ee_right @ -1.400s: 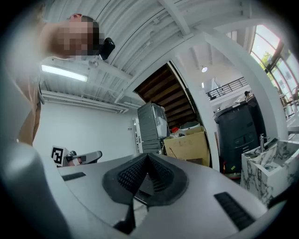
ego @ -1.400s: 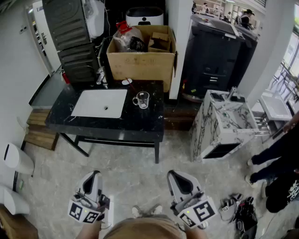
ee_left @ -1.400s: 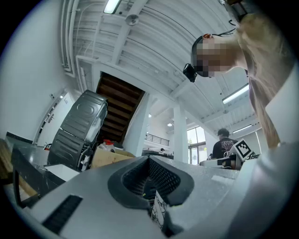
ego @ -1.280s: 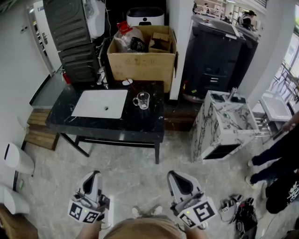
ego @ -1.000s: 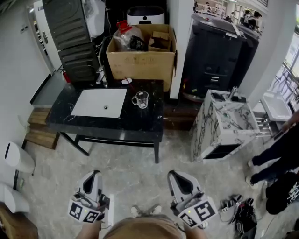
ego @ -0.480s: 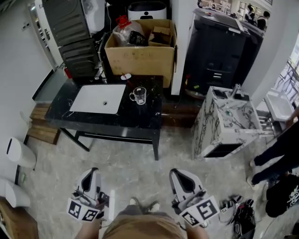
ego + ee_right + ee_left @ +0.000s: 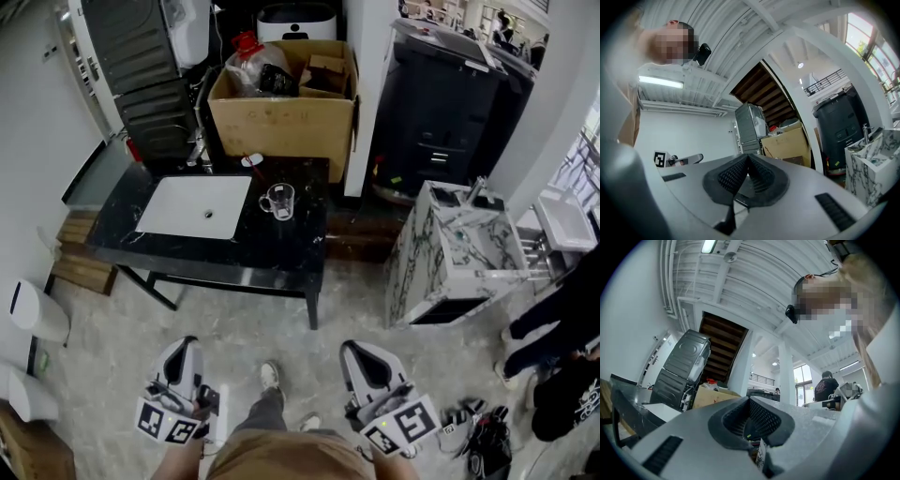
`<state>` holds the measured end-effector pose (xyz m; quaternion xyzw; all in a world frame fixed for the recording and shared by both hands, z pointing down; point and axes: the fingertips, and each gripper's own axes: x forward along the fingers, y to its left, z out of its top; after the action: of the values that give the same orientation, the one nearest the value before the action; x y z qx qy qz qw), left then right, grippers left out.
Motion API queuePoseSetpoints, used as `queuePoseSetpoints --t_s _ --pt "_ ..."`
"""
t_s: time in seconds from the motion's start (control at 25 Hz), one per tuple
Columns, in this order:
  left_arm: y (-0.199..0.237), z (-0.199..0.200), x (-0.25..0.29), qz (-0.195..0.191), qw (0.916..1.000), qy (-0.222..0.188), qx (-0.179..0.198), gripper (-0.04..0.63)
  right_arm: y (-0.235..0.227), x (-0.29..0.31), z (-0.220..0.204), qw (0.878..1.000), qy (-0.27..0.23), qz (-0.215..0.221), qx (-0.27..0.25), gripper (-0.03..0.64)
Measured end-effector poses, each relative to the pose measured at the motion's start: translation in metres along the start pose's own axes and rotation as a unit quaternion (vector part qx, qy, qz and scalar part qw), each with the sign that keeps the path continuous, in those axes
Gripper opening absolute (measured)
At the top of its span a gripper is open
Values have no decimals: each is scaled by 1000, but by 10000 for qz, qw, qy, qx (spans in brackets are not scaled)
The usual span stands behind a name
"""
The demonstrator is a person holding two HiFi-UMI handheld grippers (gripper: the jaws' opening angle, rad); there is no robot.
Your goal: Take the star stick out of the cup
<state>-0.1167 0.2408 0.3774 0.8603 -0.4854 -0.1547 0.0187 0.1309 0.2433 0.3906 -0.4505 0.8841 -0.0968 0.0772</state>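
Observation:
A clear glass cup (image 7: 278,201) stands on the black table (image 7: 281,253), just right of the white inset basin (image 7: 194,206). The star stick (image 7: 251,162) leans out of the cup toward the far left, a thin red stem with a pale head. Both grippers hang low near the person's waist, far short of the table. My left gripper (image 7: 185,345) is shut with nothing in it, and its ribbed pads (image 7: 761,416) meet at the tip. My right gripper (image 7: 356,347) is shut and empty too, pads (image 7: 733,176) closed together.
An open cardboard box (image 7: 281,117) full of items stands behind the table. A marbled cabinet (image 7: 450,253) sits to the right, with a dark machine (image 7: 450,103) behind it. A person's legs (image 7: 562,319) and loose gear on the floor (image 7: 478,427) are at the right.
The person has stepped toward the table; a leg and shoe now show at the bottom centre. Both grippers came along, still shut, and keep their places in the view.

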Motion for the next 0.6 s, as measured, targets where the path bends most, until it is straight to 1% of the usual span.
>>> queuePoseSetpoints --t_s 0.32,0.6 --pt "61 -10 71 -228 9995 -104 -188 1 -27 77 10 9997 86 -172 -145 -2" --pt "120 -13 123 -386 9987 76 -331 0 -41 154 18 9995 51 -284 -135 -2"
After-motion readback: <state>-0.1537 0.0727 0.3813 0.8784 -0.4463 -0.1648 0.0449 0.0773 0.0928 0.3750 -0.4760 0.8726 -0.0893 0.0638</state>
